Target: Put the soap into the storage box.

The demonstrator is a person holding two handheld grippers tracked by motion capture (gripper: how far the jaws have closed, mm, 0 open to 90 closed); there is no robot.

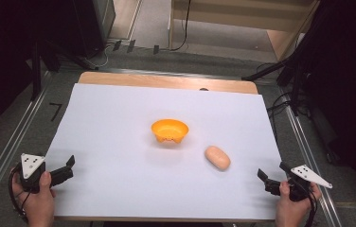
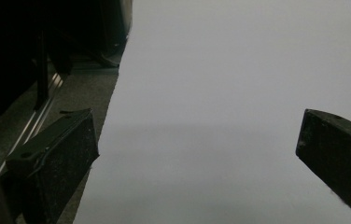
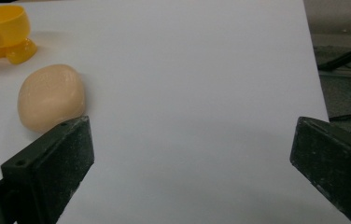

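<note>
An orange bowl on small feet stands near the middle of the white sheet; in the right gripper view the bowl is at the top left. A pale, bun-shaped lump lies to the bowl's right and nearer me, and the same lump lies just beyond the left jaw in the right gripper view. My left gripper rests open at the sheet's near left edge, nothing between its jaws. My right gripper is open at the near right corner, apart from the lump. In the gripper views both left gripper and right gripper have their jaws spread wide over bare sheet.
The sheet covers a wooden table whose far edge shows. Metal rails run along both sides on the floor. Black stands and cables sit at the far right, dark equipment at the far left.
</note>
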